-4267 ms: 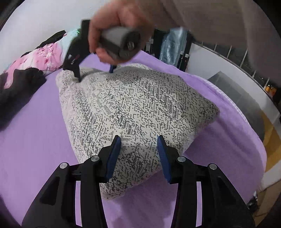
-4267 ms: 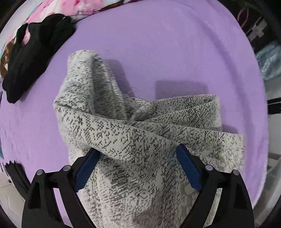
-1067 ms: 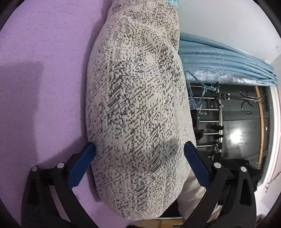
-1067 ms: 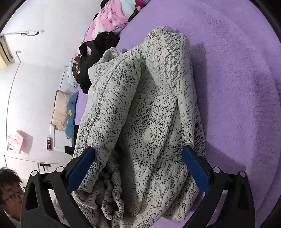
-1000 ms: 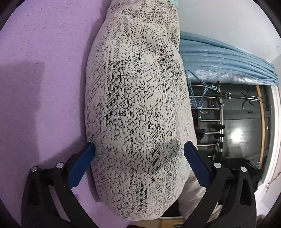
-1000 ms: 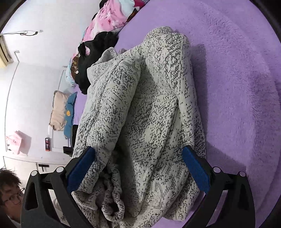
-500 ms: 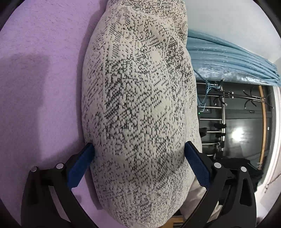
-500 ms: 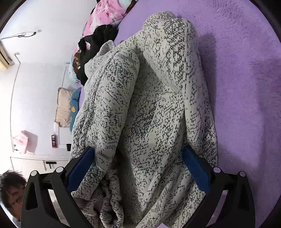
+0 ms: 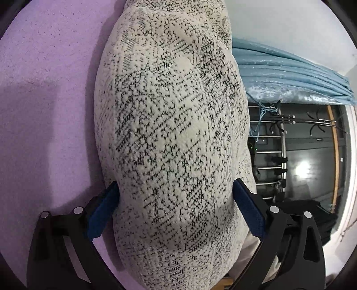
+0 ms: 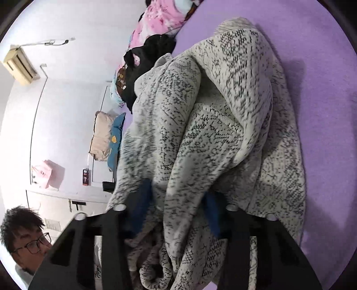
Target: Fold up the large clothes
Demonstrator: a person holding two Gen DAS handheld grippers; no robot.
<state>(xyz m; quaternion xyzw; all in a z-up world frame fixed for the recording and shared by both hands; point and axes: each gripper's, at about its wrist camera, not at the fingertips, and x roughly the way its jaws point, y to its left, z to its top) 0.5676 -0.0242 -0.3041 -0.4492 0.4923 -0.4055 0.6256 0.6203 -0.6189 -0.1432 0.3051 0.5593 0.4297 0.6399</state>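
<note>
A cream garment with black speckles (image 9: 174, 125) lies folded into a thick bundle on the purple bed cover (image 9: 44, 93). In the left wrist view my left gripper (image 9: 175, 205) stands wide open. The bundle's end fills the gap and brushes both blue pads (image 9: 245, 207). In the right wrist view the garment (image 10: 234, 111) shows its layered edges. My right gripper (image 10: 177, 205) has its jaws closing on a thick fold of these layers, and the pads (image 10: 210, 214) sink into the fabric. The picture is blurred there.
Pink floral bedding (image 10: 160, 20) and a black garment (image 10: 145, 67) lie at the bed's far end. A blue curtain (image 9: 290, 75) and a metal rack (image 9: 274, 156) stand beside the bed. Cushions (image 10: 104, 138) lean on the wall. A person's head (image 10: 24, 236) shows low on the left.
The right jaws have come in from wide apart onto a fold of the garment, and that view tilted slightly. In the left view the bundle bulges closer between the unchanged jaws.
</note>
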